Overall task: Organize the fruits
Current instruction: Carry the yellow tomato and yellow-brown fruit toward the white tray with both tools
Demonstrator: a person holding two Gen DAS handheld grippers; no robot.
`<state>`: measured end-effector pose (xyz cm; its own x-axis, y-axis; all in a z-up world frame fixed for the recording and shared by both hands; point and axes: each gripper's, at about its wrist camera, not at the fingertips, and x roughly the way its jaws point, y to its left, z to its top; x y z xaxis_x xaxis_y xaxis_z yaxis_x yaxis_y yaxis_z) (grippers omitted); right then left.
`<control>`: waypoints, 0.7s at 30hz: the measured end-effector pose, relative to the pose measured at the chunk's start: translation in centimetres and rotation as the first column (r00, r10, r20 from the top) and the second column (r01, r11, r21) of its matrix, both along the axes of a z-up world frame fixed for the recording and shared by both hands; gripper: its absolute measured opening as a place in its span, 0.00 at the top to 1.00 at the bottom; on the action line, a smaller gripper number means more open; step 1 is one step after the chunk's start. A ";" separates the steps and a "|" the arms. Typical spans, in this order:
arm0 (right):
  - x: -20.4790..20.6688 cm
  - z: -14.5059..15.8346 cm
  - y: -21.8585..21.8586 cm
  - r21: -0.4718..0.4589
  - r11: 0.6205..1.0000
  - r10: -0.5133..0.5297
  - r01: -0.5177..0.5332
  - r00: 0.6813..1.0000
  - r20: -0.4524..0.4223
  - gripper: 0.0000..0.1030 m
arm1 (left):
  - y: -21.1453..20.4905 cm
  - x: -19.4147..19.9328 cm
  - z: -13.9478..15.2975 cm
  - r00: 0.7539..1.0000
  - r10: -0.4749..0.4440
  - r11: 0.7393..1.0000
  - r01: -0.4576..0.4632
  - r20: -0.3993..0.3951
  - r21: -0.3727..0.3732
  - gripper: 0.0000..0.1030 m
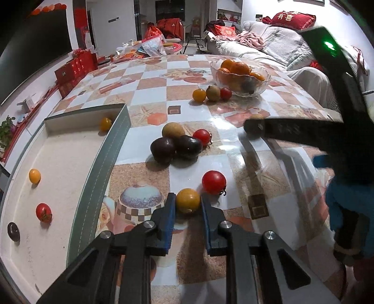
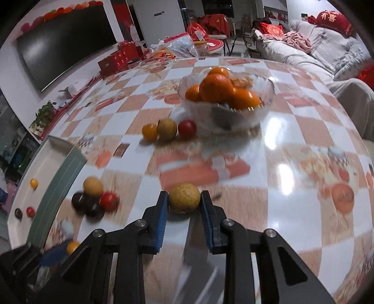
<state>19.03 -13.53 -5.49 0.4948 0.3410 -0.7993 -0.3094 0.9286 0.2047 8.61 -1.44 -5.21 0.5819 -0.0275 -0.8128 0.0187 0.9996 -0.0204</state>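
1. My left gripper (image 1: 188, 205) has its jaws closed on a yellow tomato (image 1: 188, 200), both blue pads touching its sides; the tomato sits on the counter (image 1: 233, 112).
2. My right gripper (image 2: 184, 202) has its jaws closed on a speckled tan fruit (image 2: 184, 198), pads against it on both sides. That view is blurred, so I cannot tell whether the fruit rests on the counter or is just off it.
3. Just beyond my left jaws, to the right, a red tomato (image 1: 213, 182) lies beside the yellow one, nearly touching it.
4. Farther out sits a cluster touching one another: two dark plums (image 1: 175, 149), a tan round fruit (image 1: 173, 130) and a smaller red tomato (image 1: 201, 137).
5. To the left of my left gripper is a tray (image 1: 98, 187) with a green rim. In it, well apart, lie a yellow tomato (image 1: 34, 175), a red tomato (image 1: 43, 212), a dark fruit (image 1: 13, 231) and another yellow tomato (image 1: 105, 124) in the far corner.
6. Near the far side of the counter stands a glass bowl (image 1: 261, 87) of oranges (image 1: 239, 69).
7. Just in front of the bowl, in a row, are a yellow tomato (image 1: 199, 95), a tan fruit (image 1: 213, 93) and a red tomato (image 1: 225, 93).
8. In the left view my right gripper reaches in from the right edge, held by a hand in a blue glove (image 1: 346, 201).
9. Beyond the counter is a sofa (image 1: 268, 46) with a red cushion (image 1: 292, 19).
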 end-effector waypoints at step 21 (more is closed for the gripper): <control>-8.3 2.2 -1.2 -0.051 0.996 0.072 -0.071 0.997 -0.001 0.71 | 0.0 -3.7 2.0 0.999 -0.054 0.998 0.054 0.007 -0.019 0.79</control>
